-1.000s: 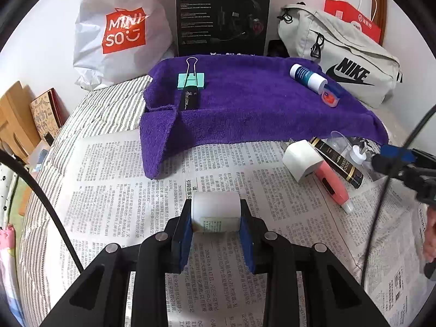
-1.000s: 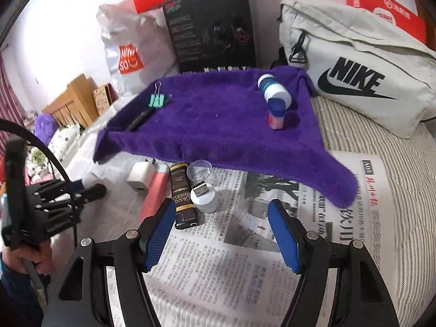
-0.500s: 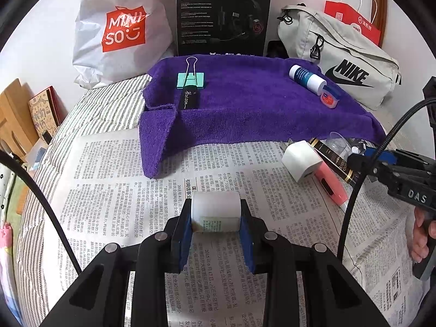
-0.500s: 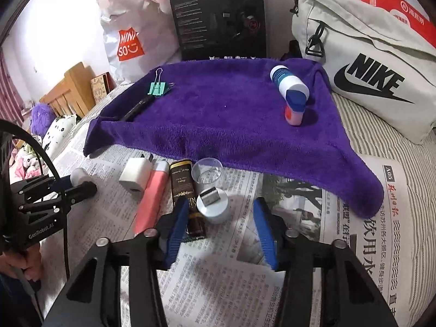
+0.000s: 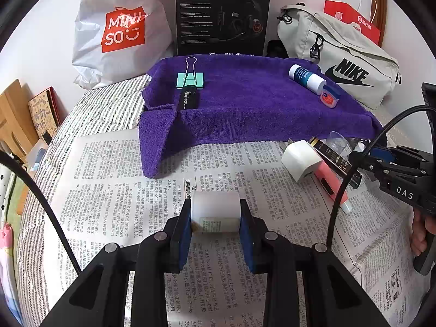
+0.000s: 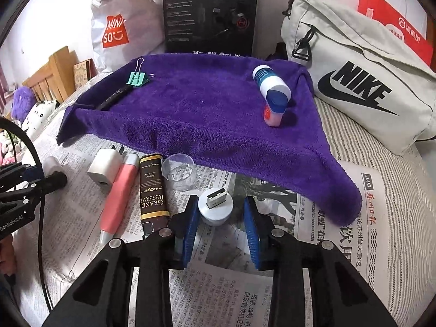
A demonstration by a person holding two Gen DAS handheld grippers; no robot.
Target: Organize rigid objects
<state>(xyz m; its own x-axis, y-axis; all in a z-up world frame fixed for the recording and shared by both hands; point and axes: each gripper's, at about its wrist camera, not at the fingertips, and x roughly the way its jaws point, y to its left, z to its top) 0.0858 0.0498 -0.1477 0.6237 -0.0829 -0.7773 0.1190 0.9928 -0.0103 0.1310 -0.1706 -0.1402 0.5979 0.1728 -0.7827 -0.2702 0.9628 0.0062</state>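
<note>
Meanwhile left hand-held gripper clamping white bottle, right hand-held gripper narrowly parted around round USB plug

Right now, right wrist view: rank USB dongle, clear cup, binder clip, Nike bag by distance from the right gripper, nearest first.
1. USB dongle: between the right gripper fingers, on the newspaper.
2. Clear cup: just beyond, slightly left, at the towel edge.
3. Binder clip: far left, on the purple towel.
4. Nike bag: far right; too close to call against the clip.

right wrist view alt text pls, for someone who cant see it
The right gripper straddles a small round USB gadget on newspaper, jaws open. Behind lies a purple towel holding a green binder clip.
</note>
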